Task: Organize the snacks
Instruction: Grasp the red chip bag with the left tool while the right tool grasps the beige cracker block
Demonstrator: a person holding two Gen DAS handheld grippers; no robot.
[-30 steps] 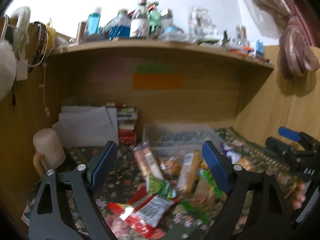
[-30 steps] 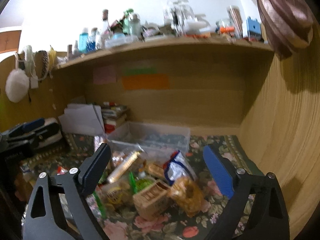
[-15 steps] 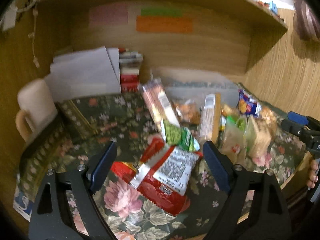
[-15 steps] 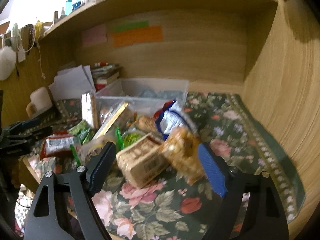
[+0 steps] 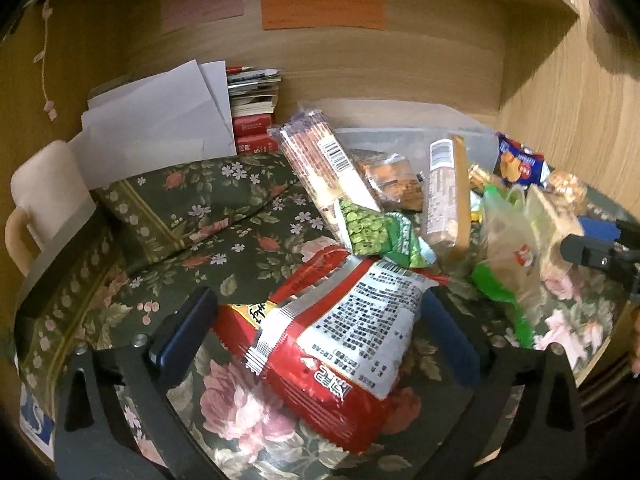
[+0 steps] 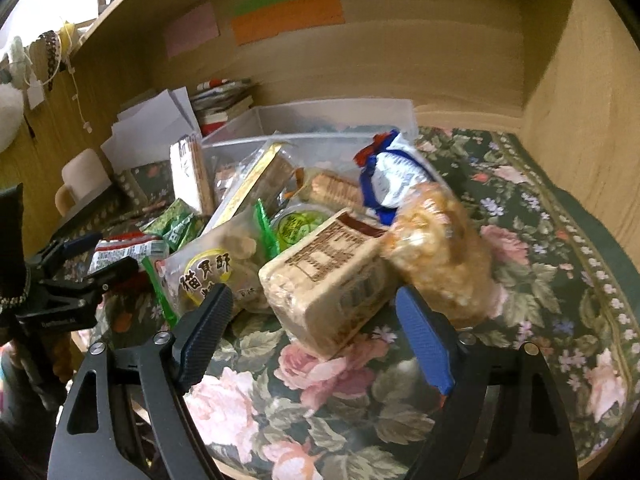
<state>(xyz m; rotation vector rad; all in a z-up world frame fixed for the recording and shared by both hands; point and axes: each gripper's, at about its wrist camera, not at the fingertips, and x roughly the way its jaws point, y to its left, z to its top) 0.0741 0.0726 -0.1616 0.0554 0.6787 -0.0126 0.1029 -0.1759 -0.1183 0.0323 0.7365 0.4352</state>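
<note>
Left claw point(image 5: 316, 328) spread around red packet point(image 5: 340, 344), lower corner hidden

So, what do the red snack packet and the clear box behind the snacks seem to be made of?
Red snack packet: likely glossy plastic film, since it shines and crinkles. Clear rectangular box: apparently rigid translucent plastic; the things behind it show through its walls.

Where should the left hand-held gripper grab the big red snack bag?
Grab the red snack bag across its flat middle, one pad on each long side edge. It lies flat on the flowered cloth, already sitting between the open left hand-held gripper, so come straight forward and low from the near side. Avoid its far end, where the green pea packet seems to overlap it.
</note>
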